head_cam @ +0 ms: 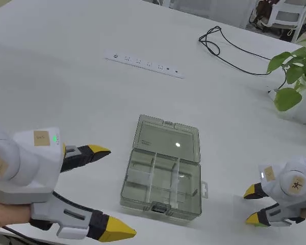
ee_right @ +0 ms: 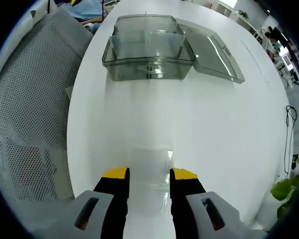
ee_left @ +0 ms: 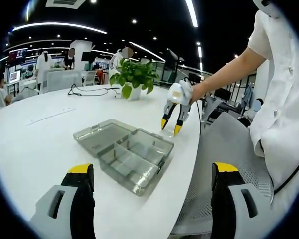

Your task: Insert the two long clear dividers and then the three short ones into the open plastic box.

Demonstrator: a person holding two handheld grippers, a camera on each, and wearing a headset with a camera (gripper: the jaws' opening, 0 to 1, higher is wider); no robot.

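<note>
The open clear plastic box (head_cam: 162, 190) sits near the table's front edge, its lid (head_cam: 168, 138) laid flat behind it. Clear dividers (head_cam: 154, 172) stand inside and split it into several compartments. My left gripper (head_cam: 109, 191) is open wide to the left of the box, with nothing between its jaws. In the left gripper view the box (ee_left: 132, 159) lies just ahead of the left gripper (ee_left: 152, 168). My right gripper (head_cam: 251, 205) hangs open and empty to the right of the box. The right gripper (ee_right: 149, 174) points along the table at the box (ee_right: 147, 57). A faint clear patch (ee_right: 150, 164) on the table shows between its tips; I cannot tell if it is a divider or a reflection.
A white power strip (head_cam: 143, 64) lies behind the box, and a black cable (head_cam: 229, 43) trails to the back right. A potted plant (head_cam: 296, 71) stands at the right edge. A grey mesh chair (ee_right: 30, 99) is beside the table's curved edge.
</note>
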